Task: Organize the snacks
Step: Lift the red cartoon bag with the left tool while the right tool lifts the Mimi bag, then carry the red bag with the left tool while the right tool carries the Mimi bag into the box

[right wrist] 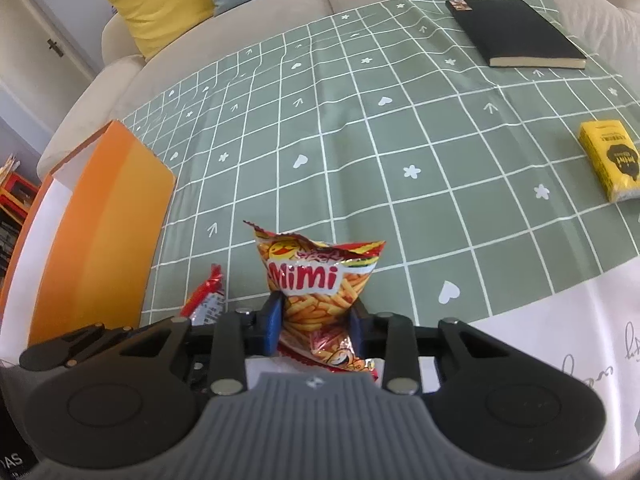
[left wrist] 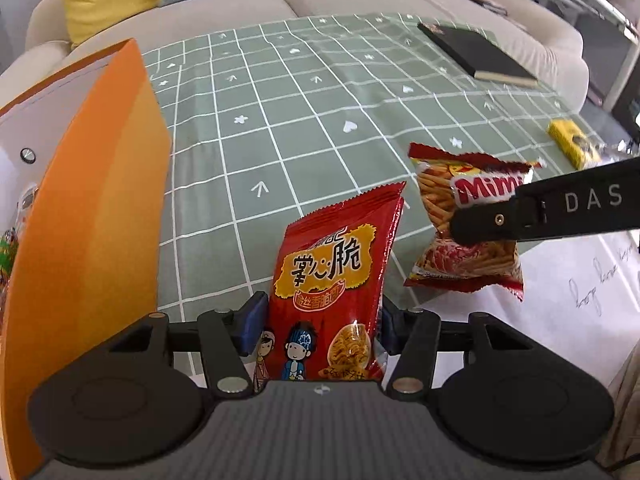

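My left gripper (left wrist: 322,322) is shut on a red noodle-snack packet (left wrist: 332,280) with cartoon figures, held upright above the green checked cloth. My right gripper (right wrist: 316,320) is shut on a red and orange Mimi stick-snack bag (right wrist: 320,280); the same bag (left wrist: 452,220) shows in the left wrist view, pinched by the right gripper's black finger (left wrist: 520,216). An orange box (left wrist: 92,216) with a white inside stands close at the left, holding some packets at its far left edge. The box (right wrist: 100,240) also shows in the right wrist view, with the red packet's end (right wrist: 204,296) beside it.
A black notebook (right wrist: 516,32) lies at the far right of the cloth. A yellow packet (right wrist: 610,160) lies at the right edge. A beige sofa with a yellow cushion (right wrist: 164,4) and a blue one is behind. White paper with handwriting (left wrist: 592,280) lies near right.
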`<state>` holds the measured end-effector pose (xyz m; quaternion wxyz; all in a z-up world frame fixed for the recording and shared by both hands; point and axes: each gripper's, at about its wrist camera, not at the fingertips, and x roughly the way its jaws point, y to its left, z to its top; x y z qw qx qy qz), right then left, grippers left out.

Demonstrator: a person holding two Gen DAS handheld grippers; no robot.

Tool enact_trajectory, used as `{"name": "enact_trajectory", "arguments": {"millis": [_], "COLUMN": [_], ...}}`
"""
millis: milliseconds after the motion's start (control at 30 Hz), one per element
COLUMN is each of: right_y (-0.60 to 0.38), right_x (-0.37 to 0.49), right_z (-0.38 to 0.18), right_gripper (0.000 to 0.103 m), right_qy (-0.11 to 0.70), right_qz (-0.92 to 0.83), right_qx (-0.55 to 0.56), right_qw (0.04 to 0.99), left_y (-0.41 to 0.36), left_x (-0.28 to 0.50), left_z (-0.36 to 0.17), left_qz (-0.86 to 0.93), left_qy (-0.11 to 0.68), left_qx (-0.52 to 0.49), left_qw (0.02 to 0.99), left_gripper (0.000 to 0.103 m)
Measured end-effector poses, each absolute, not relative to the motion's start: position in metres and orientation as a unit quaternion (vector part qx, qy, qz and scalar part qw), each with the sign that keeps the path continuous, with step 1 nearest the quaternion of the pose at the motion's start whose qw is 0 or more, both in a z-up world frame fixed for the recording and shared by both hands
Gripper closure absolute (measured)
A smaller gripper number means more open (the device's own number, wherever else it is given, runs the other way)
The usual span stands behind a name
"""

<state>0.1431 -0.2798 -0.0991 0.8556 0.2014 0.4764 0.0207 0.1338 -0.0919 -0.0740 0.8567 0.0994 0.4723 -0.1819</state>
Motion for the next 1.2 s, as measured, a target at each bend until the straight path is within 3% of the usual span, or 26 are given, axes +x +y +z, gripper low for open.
{"name": "enact_trajectory", "arguments": {"millis": [667, 1200], "right_y": [-0.283, -0.252], "right_x": [0.127, 0.126], "right_z": [-0.074, -0.025], "right_gripper": [0.072, 0.073], "right_qy": [0.44, 0.39], "right_qz": [0.031, 0.091], "right_qx": [0.206, 0.201], "right_qw": [0.874, 0.894], "left_y": [-0.079, -0.034], "left_x": [0.119, 0.122], "left_z": [-0.013, 0.039], "left_qz": [-0.173, -0.152], "left_qy": [0.401, 0.349], "left_qx": [0.03, -0.054], "left_qw": [0.899, 0.923], "left_gripper": [0.067, 0.072]}}
